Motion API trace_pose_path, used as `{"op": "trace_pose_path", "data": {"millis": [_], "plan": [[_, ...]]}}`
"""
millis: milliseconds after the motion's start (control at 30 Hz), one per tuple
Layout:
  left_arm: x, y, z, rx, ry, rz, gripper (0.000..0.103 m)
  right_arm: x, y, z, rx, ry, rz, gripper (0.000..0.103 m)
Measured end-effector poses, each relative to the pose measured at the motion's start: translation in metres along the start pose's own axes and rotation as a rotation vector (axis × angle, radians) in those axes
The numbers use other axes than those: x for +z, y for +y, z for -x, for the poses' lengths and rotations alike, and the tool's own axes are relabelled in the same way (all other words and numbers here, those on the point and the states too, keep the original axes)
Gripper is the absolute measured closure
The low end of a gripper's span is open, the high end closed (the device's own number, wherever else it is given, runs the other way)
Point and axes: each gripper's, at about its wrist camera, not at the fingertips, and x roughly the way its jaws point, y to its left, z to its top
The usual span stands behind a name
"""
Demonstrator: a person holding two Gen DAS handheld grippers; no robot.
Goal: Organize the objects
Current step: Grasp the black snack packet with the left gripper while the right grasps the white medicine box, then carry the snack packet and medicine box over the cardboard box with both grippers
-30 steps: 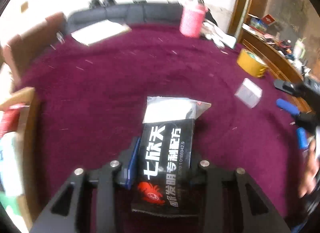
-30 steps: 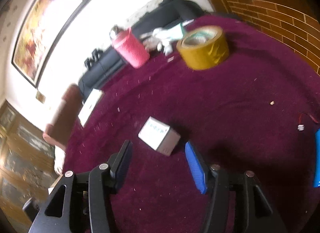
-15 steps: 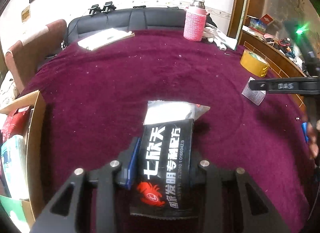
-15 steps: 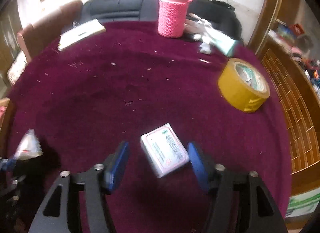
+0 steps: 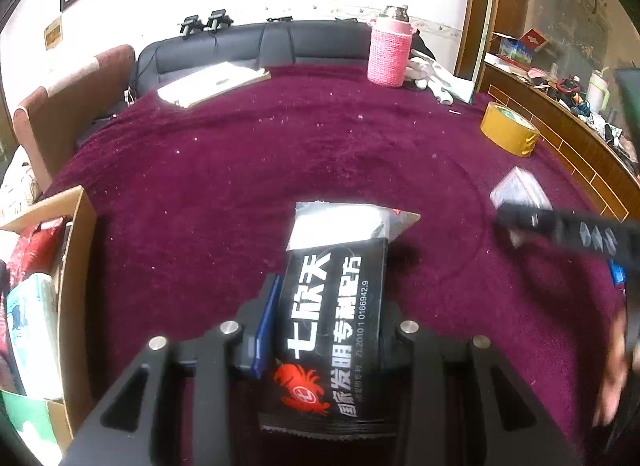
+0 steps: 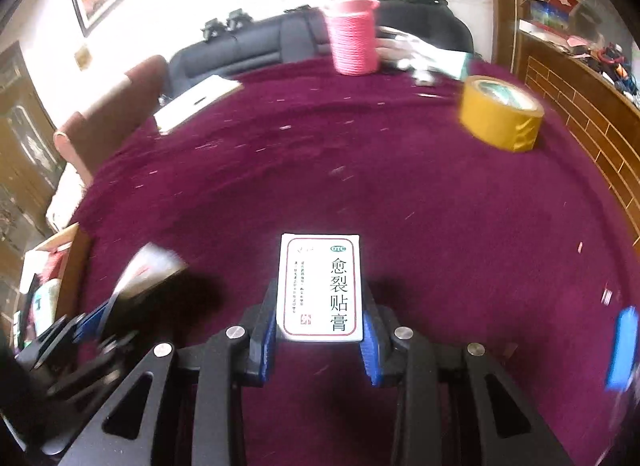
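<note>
Having just closed, the right gripper (image 6: 319,330) jaws now clamp the white box (image 6: 321,288); left gripper (image 5: 324,322) jaws stay clamped on the black packet (image 5: 332,318).

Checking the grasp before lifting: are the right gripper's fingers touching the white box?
Touching. The right wrist view shows both blue fingers pressed against the sides of the white box, no gap; the jaws have just closed on it.

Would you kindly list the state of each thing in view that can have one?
Left claw: shut on the black foil sachet.
Right claw: just closed on the white medicine box.
Yellow tape roll: lying flat on the maroon cloth.
Pink knitted-sleeve bottle: upright, capped.
Brown cardboard box: open, holding packets.
</note>
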Motion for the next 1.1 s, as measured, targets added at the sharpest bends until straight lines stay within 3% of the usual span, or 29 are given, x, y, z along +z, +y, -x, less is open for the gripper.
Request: {"op": "trace_pose_path", "data": {"millis": [167, 500, 1100], "plan": [[0.000, -0.003, 0.008, 0.020, -0.041, -0.015, 0.066, -0.018, 0.023, 0.014, -0.041, -0.080, 0.012, 0.066], [0.001, -0.009, 0.021, 0.044, -0.108, -0.052, 0.066, -0.025, 0.019, 0.014, -0.022, -0.074, -0.021, 0.066], [-0.002, -0.023, 0.051, 0.071, -0.183, -0.087, 0.066, -0.048, 0.008, 0.059, -0.001, -0.122, -0.052, 0.066]]}}
